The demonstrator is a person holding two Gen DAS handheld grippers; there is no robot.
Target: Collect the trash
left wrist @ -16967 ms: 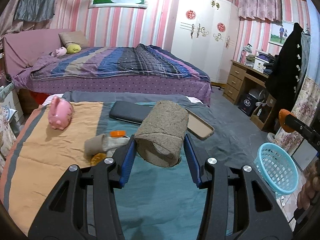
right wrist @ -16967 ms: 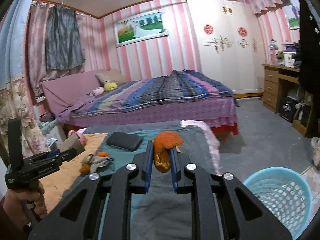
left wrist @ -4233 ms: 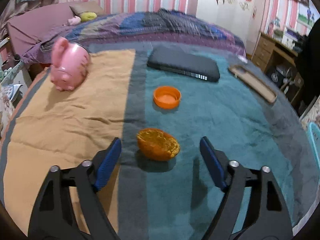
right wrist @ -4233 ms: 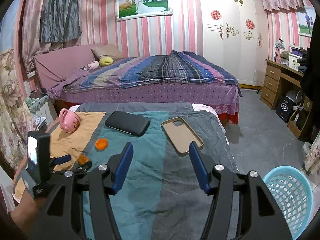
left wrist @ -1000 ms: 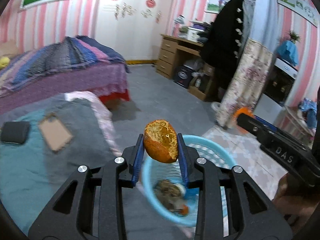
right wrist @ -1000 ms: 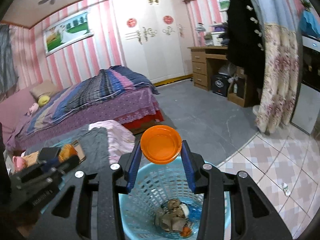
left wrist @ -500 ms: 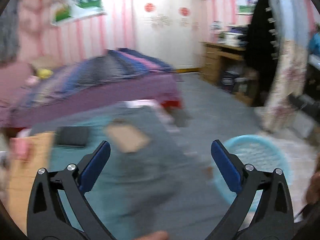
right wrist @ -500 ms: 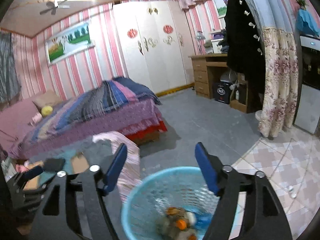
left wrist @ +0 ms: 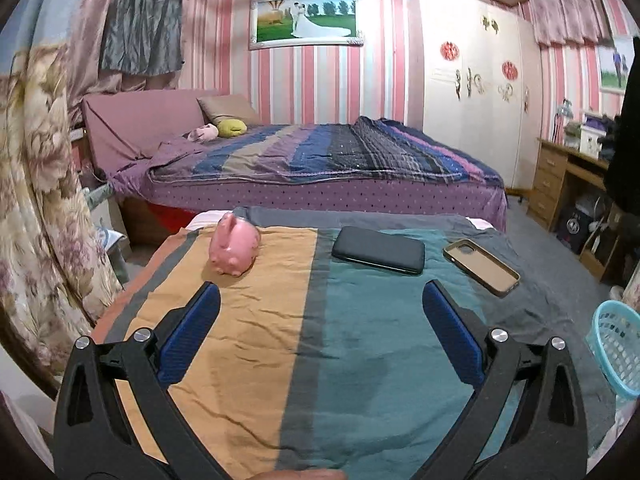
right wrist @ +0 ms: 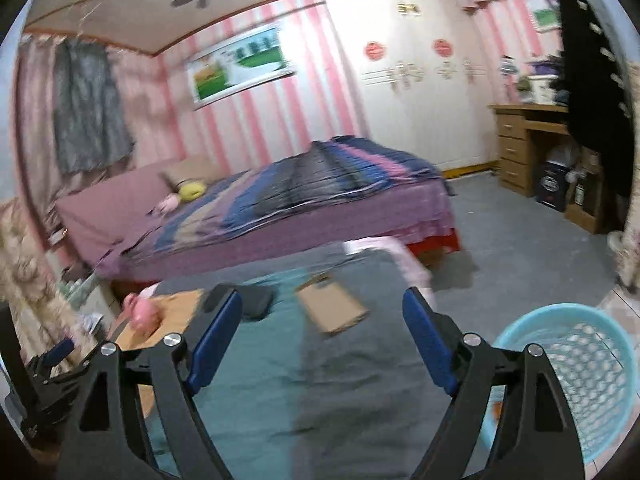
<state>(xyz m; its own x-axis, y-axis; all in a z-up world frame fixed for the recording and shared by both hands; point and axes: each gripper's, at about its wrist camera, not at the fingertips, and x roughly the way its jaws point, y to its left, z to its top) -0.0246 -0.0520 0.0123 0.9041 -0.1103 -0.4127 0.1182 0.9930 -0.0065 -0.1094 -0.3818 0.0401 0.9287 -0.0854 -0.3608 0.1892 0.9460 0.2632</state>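
My left gripper (left wrist: 320, 304) is open and empty above the cloth-covered table (left wrist: 360, 360). My right gripper (right wrist: 320, 316) is open and empty, over the table's right part, in a blurred view. The light blue trash basket (right wrist: 576, 376) stands on the floor at the lower right; it also shows in the left wrist view (left wrist: 618, 344) at the right edge. Its contents are hidden from here. No trash shows on the table.
On the table lie a pink piggy bank (left wrist: 234, 248), a black case (left wrist: 378, 250) and a phone case (left wrist: 480, 266). A bed (left wrist: 320, 164) stands behind, a wardrobe (left wrist: 468, 80) and desk (left wrist: 560, 176) to the right. The left gripper's body (right wrist: 48, 368) shows at the right view's left edge.
Both grippers let go of the orange peel and orange lid over the basket, opened, and swung back left to face the table.
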